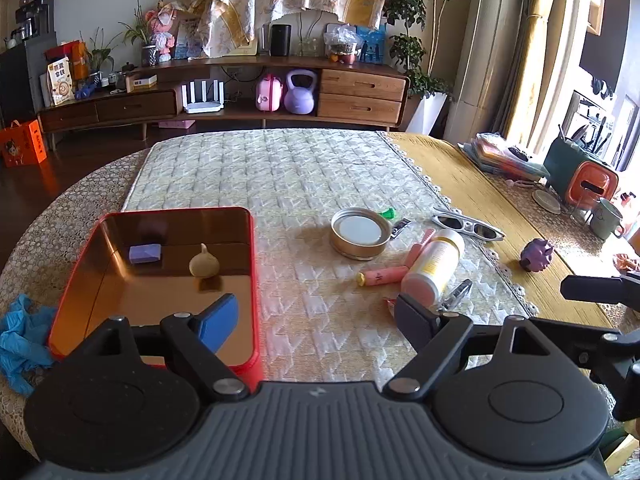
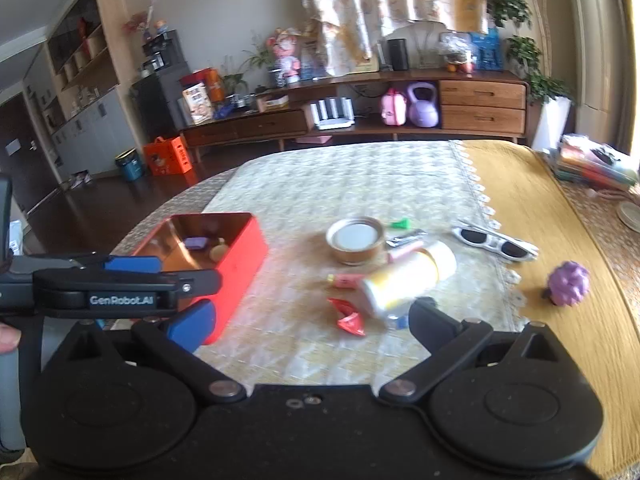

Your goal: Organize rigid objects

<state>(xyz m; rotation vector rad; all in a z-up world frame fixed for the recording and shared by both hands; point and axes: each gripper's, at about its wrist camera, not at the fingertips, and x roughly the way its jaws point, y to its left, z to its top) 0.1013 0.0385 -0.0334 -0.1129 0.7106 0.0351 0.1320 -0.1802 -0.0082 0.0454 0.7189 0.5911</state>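
Observation:
A red tin box stands at the left on the quilted cloth, holding a purple block and a tan garlic-shaped piece. Right of it lie a round tin lid, a white and yellow bottle on its side, a pink tube, white sunglasses and a purple figure. My left gripper is open and empty above the near cloth. My right gripper is open and empty near the bottle.
A red wrapper and a nail clipper lie by the bottle. Blue gloves lie left of the box. Books, a mug and an orange container stand at the far right on the yellow cloth.

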